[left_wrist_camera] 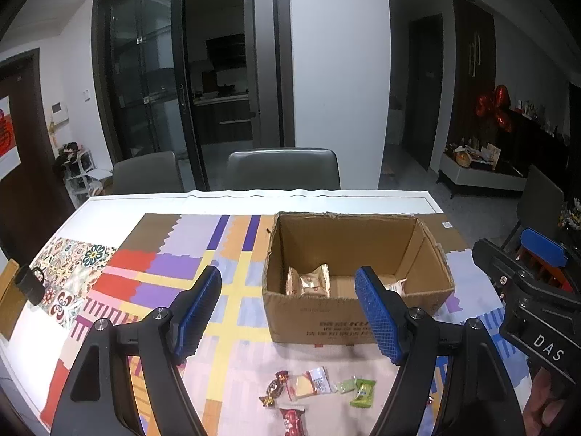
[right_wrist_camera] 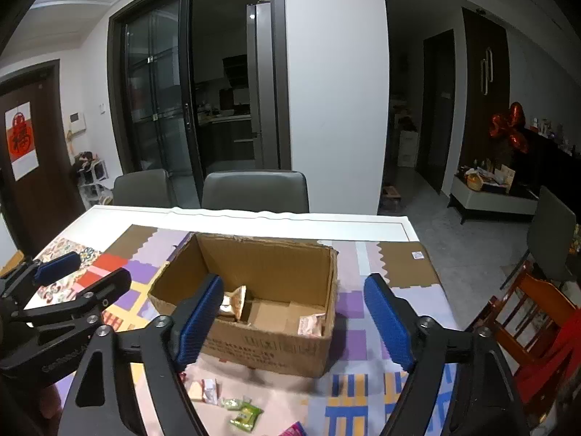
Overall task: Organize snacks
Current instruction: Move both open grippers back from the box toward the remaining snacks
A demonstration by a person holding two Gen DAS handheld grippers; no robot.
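Tongs on both sides, left tongs (left_wrist_camera: 290, 316) and right tongs (right_wrist_camera: 297, 321), hang spread and empty over loose snacks (left_wrist_camera: 316, 387) just below them, with the cardboard box (left_wrist_camera: 357, 279) straight ahead already holding 3 packets (left_wrist_camera: 308, 281), ready for another.

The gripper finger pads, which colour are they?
Blue, with a fine grid texture; the pads of the left gripper show it best in the left wrist view.

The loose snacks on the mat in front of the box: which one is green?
The green packet, rightmost of the group. Beside it lie a pale yellow packet, a brown twist-wrapped candy and a red packet.
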